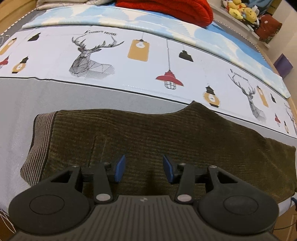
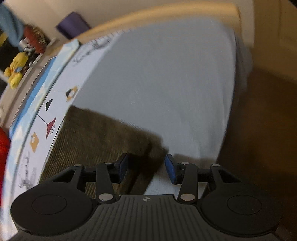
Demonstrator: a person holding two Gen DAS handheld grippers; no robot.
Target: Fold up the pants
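Note:
Dark olive corduroy pants [image 1: 148, 137] lie flat on the bed, folded into a broad slab, with the striped waistband [image 1: 40, 140] at the left. My left gripper [image 1: 143, 167] is open and empty, hovering just above the middle of the pants. In the right wrist view the pants [image 2: 104, 139] lie at lower left, their end corner [image 2: 157, 144] near the fingers. My right gripper [image 2: 146, 167] is open and empty above that corner. The right wrist view is blurred.
The bed sheet [image 1: 130, 61] has deer and lantern prints, with a grey band nearer the pants. A red blanket [image 1: 167, 9] and plush toys [image 1: 241, 9] lie at the far side. The bed's right edge [image 2: 228, 111] drops to a brown floor [image 2: 259, 129].

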